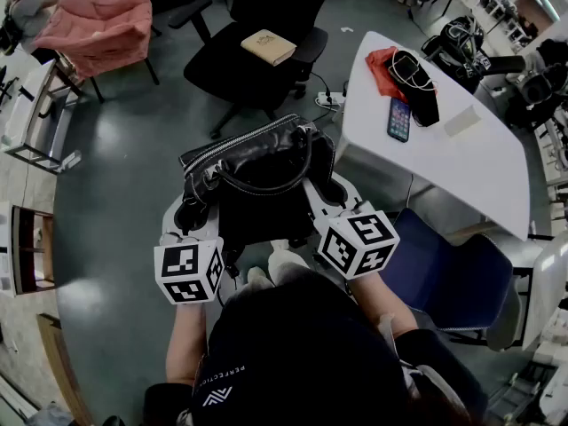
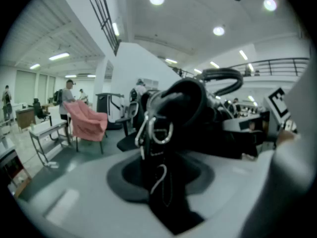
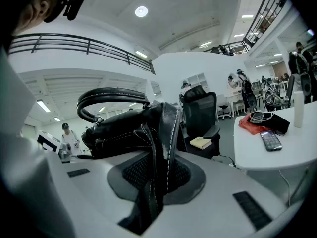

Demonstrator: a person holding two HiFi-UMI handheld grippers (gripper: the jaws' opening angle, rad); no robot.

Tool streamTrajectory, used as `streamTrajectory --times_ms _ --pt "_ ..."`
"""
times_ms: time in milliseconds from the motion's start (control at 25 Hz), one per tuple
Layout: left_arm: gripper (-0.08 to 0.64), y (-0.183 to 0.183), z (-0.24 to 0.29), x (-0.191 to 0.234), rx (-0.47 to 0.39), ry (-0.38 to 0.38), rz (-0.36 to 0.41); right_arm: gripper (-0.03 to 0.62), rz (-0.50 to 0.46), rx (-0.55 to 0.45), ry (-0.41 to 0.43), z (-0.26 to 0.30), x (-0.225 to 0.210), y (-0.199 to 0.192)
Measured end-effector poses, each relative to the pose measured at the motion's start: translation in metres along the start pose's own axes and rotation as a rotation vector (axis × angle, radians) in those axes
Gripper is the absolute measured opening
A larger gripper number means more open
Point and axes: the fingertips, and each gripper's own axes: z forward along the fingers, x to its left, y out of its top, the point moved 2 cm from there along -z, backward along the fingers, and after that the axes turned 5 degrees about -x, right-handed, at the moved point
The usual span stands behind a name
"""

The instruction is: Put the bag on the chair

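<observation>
At the far left, a pink chair (image 1: 98, 20) is standing on the grey floor. Nearer the person, the left gripper (image 1: 190, 209) is clamping its jaws on the left end of the black bag (image 1: 257, 171), right by the metal ring (image 2: 159, 132) of its strap fitting. The bag is hanging in the air between both grippers, above the floor and just short of the black office chair (image 1: 253, 74), whose seat is carrying a tan book (image 1: 269, 47). The bag's handle is arching over its zipped-edged mouth; the inside is showing only dark, so I cannot tell its contents. The right gripper (image 1: 330, 195) is pinching the bag's stitched right end. Further right, a white table (image 1: 461, 167) is bearing a red cloth (image 1: 380, 67), a phone (image 1: 399, 119) and a black pouch (image 1: 419, 87).
</observation>
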Motion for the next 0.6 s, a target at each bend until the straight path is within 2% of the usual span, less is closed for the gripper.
streamTrajectory --times_ms 400,600 --pt "0.129 -0.007 0.041 -0.002 0.034 0.014 -0.001 0.052 0.043 0.032 0.011 0.027 -0.035 -0.007" --pt "0.129 0.004 0.078 0.004 0.046 0.040 -0.011 0.052 0.037 0.051 0.034 0.060 -0.057 0.007"
